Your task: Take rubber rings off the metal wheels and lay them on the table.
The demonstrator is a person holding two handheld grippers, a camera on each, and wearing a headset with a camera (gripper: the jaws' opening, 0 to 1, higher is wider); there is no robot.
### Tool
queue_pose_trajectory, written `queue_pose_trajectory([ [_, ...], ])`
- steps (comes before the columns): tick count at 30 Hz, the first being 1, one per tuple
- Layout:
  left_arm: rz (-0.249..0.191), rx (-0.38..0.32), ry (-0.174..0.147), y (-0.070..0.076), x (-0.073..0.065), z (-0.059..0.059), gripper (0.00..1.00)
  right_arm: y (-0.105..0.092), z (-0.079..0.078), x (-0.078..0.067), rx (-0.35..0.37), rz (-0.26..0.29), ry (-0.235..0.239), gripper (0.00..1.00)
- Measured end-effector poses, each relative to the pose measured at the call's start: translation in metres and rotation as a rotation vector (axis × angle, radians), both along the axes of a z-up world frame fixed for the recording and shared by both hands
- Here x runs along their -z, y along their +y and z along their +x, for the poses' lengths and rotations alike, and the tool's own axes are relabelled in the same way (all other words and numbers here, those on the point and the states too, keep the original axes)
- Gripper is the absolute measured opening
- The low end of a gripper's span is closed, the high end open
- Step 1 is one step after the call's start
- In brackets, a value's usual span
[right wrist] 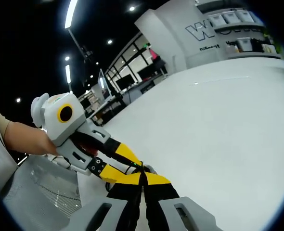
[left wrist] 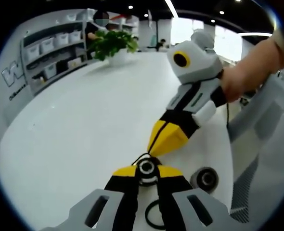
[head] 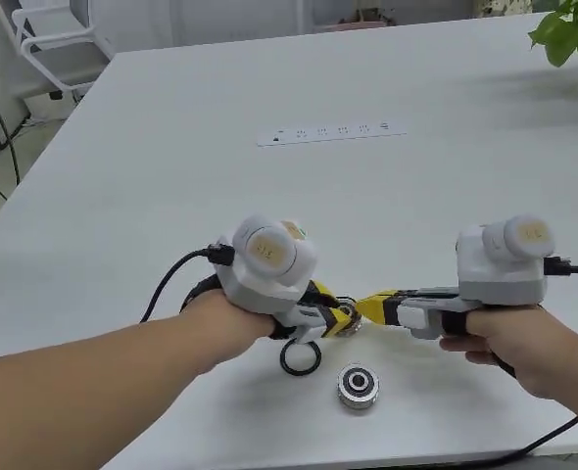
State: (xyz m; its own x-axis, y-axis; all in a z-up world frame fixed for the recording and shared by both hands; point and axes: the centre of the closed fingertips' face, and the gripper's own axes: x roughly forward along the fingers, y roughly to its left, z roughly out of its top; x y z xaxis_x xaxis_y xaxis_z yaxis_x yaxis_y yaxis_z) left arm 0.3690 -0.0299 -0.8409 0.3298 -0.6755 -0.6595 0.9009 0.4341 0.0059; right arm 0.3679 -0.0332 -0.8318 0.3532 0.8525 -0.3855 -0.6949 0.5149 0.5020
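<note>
A wheel (left wrist: pixel 147 167) is clamped between the jaws of the left gripper (left wrist: pixel 148 172), just above the table (head: pixel 269 196). The right gripper (left wrist: pixel 154 150) is pinched closed on that wheel's rubber ring (left wrist: pixel 141 157). A loose ring (head: pixel 301 357) and a bare wheel (head: pixel 358 384) are seen lying directly below.

The white table (head: pixel 171 176) bears a loose black ring (head: pixel 299 373), a wheel (head: pixel 358 384) just beside it, and a socket strip (head: pixel 331 132).
</note>
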Motion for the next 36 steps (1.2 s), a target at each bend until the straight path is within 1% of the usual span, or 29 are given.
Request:
queue_pose_trajectory([
  [3,-0.008,0.002,-0.001,0.000,-0.004,-0.002,0.18,0.002,0.000,-0.003,-0.003,0.000,-0.004,0.00],
  [10,-0.046,0.006,-0.016,0.004,-0.021,-0.008,0.21,0.005,-0.003,-0.009,-0.011,0.004,-0.011,0.00],
  [14,-0.067,0.003,-0.024,0.010,-0.031,-0.011,0.23,0.007,-0.005,-0.013,-0.020,0.001,-0.018,0.00],
  [20,-0.082,0.006,-0.028,0.020,-0.041,-0.019,0.29,0.011,-0.008,-0.019,-0.041,-0.003,-0.031,0.00],
  [26,-0.107,0.005,-0.024,0.030,-0.052,-0.029,0.34,0.014,-0.012,-0.021,-0.067,-0.016,-0.042,0.00],
  [30,-0.114,0.006,-0.024,0.038,-0.056,-0.036,0.38,0.017,-0.013,-0.021,-0.086,-0.025,-0.048,0.00],
  [36,-0.125,-0.003,-0.005,0.051,-0.059,-0.048,0.44,0.023,-0.016,-0.020,-0.126,-0.046,-0.058,0.00],
])
